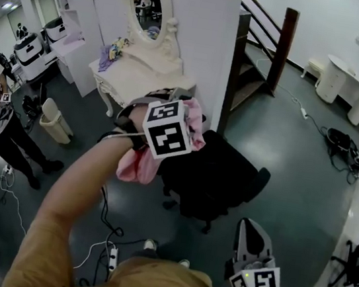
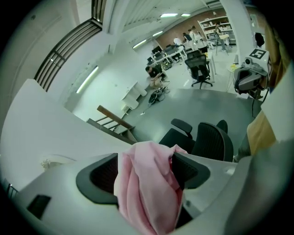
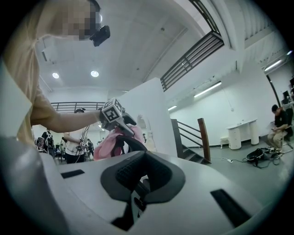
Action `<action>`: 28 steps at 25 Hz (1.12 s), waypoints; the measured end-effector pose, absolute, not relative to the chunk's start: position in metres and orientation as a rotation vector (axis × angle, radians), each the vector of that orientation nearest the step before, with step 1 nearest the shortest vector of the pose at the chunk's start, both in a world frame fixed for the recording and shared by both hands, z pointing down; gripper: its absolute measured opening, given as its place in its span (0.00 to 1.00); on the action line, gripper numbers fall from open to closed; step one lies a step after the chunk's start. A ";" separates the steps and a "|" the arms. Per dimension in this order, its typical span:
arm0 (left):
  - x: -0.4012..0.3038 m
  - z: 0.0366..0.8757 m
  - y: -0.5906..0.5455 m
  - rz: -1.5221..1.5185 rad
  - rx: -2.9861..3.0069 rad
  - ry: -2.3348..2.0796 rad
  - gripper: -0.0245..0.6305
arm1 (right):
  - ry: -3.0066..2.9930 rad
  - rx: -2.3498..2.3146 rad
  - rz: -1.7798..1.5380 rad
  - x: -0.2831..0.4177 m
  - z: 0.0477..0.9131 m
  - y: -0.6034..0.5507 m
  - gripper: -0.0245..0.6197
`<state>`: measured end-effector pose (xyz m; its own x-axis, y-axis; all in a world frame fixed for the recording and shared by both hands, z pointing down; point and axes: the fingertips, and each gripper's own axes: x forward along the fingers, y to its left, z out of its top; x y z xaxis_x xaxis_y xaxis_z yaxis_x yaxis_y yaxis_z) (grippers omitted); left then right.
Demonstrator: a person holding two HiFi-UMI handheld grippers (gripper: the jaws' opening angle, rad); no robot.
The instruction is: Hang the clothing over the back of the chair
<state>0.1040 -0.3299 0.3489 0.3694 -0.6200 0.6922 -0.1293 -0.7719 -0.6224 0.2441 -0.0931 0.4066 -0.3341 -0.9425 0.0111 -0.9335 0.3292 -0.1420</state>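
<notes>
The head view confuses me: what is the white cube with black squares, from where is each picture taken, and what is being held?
No robot here: a person holds a two-jaw hand tool in each hand. The white cube with black square markers is part of the left gripper. The head view comes from a camera on the person's head, looking down; each gripper view comes from a camera riding on that tool. The left gripper's jaws stand wide apart, with a crumpled pink cloth between them, near a black office chair standing on the grey floor. The right gripper is shut and empty.
</notes>
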 end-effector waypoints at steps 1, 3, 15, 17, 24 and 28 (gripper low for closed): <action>0.102 0.349 -0.330 -1.383 -2.184 0.656 0.58 | 2.503 -1.765 -0.188 0.243 0.407 -0.093 0.05; 0.099 0.348 -0.328 -1.347 -2.234 0.680 0.58 | 2.508 -1.760 -0.188 0.242 0.407 -0.093 0.05; 0.073 0.291 -0.305 -0.956 -2.426 0.866 0.59 | 2.564 -1.705 -0.197 0.223 0.405 -0.096 0.05; 0.067 0.284 -0.299 -0.910 -2.428 0.890 0.59 | 2.573 -1.692 -0.197 0.218 0.405 -0.096 0.05; 0.025 0.257 -0.286 -0.665 -2.473 1.111 0.57 | 2.602 -1.656 -0.191 0.203 0.404 -0.093 0.05; -0.005 0.248 -0.277 -0.548 -2.497 1.225 0.51 | 2.617 -1.639 -0.188 0.194 0.404 -0.092 0.05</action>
